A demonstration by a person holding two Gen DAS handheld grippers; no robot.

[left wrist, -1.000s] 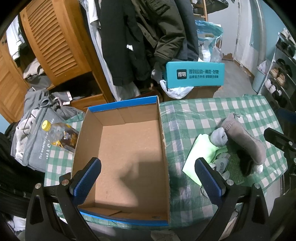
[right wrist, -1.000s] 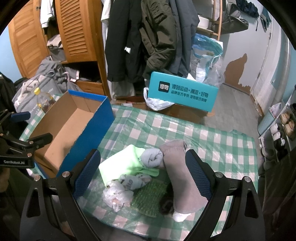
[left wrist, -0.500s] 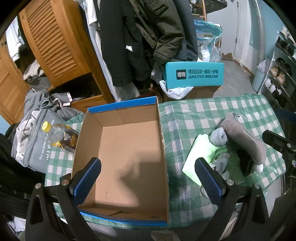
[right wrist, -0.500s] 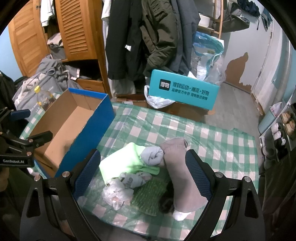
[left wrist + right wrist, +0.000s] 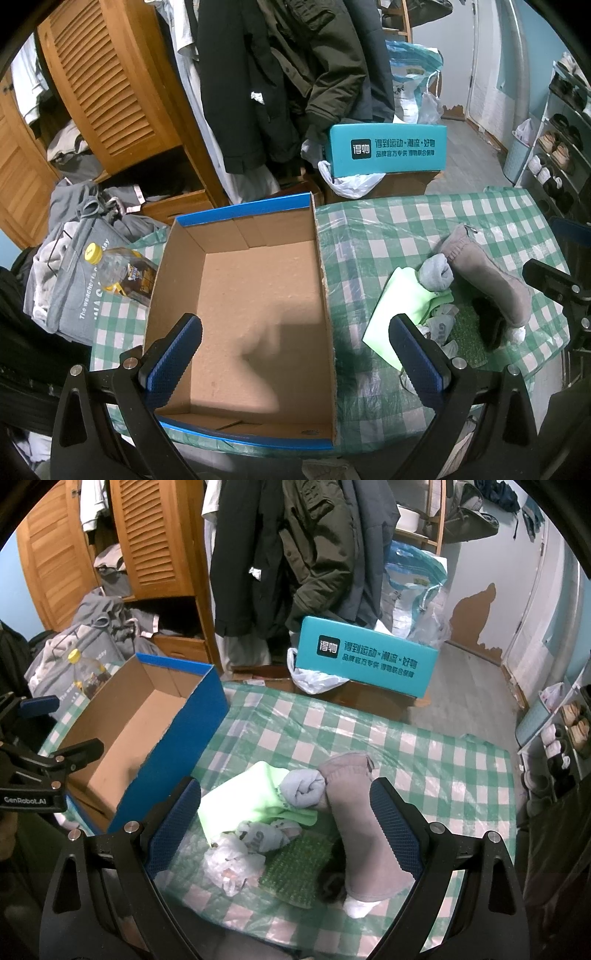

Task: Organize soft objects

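An empty blue-sided cardboard box [image 5: 255, 295] [image 5: 140, 734] lies open on the green checked table. My left gripper [image 5: 295, 354] is open and empty above the box's near end. To the right lies a pile of soft things: a long grey-brown sock [image 5: 362, 819] [image 5: 487, 280], a rolled pale grey sock [image 5: 303, 788] [image 5: 436, 273], a light green cloth [image 5: 243, 797] [image 5: 402, 310], a dark green knit piece [image 5: 299, 864], a printed grey sock [image 5: 262, 836] and a crumpled plastic bag [image 5: 231, 866]. My right gripper [image 5: 284, 830] is open and empty above the pile.
A plastic bottle with a yellow cap [image 5: 118, 273] lies left of the box beside grey clothes [image 5: 62, 280]. A teal box [image 5: 365, 657] stands beyond the table's far edge. Coats [image 5: 295, 554] hang behind. A shoe rack [image 5: 561, 147] stands at the right.
Both views have shifted only slightly. Nothing was taken hold of or moved on the table.
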